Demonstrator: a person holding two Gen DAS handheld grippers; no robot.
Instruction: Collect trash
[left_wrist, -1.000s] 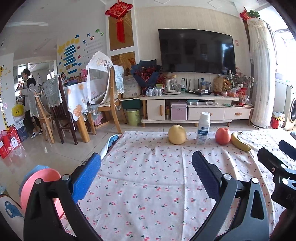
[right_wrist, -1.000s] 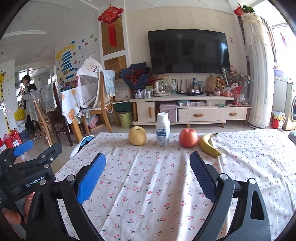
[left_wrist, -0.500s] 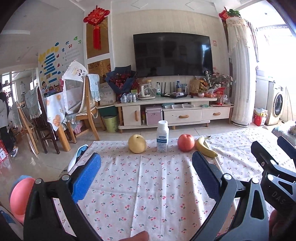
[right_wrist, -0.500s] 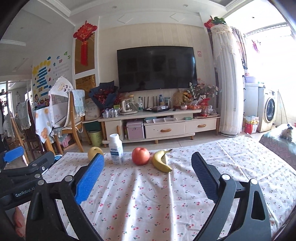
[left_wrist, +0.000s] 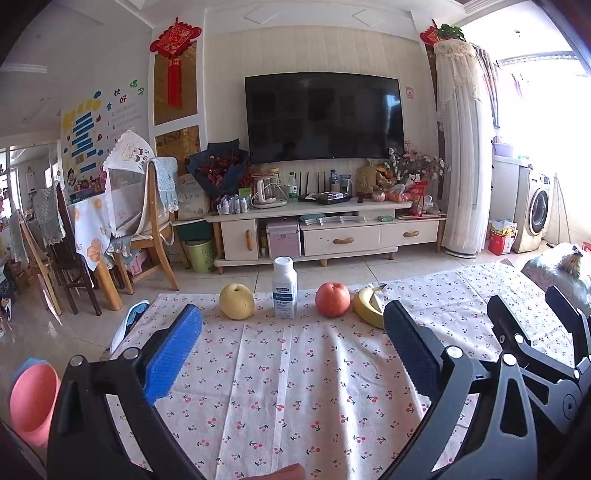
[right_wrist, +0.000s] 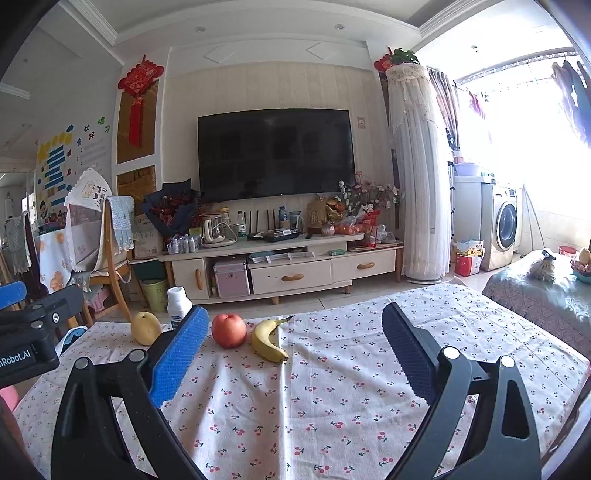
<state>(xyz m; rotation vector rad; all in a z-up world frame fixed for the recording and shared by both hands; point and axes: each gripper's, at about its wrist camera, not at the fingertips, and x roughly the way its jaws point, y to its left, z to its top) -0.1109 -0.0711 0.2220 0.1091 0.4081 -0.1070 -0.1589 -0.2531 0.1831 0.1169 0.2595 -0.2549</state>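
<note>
Closest to us, both grippers hang over the near end of the tabletop (left_wrist: 295, 387) with its cherry-print cloth; the left gripper (left_wrist: 291, 354) has its blue pads spread wide with nothing between them, and the right gripper (right_wrist: 291, 354) is just as wide and empty too; in the left wrist view we can see the right one poking in at the right edge, and in the right wrist view the left one sits at the left edge, so they're side by side; there's a pink bowl-like thing (left_wrist: 31, 402) low at the left, off the cloth. Further along, at the far edge of the cloth, we've got a neat row: a yellow pear (left_wrist: 236, 306), then a white plastic bottle (left_wrist: 284, 287) standing upright just beside it, then a red apple (left_wrist: 332, 299), then a banana (left_wrist: 367, 308) touching or nearly touching the apple; the bottle looks like the only trash candidate, and it's well apart from both grippers. Past the tabletop there's tiled floor, a small green bin (left_wrist: 201, 254) by the TV cabinet (left_wrist: 325, 236), wooden chairs off to the left, and a big dark TV (left_wrist: 324, 116) on the wall.
</note>
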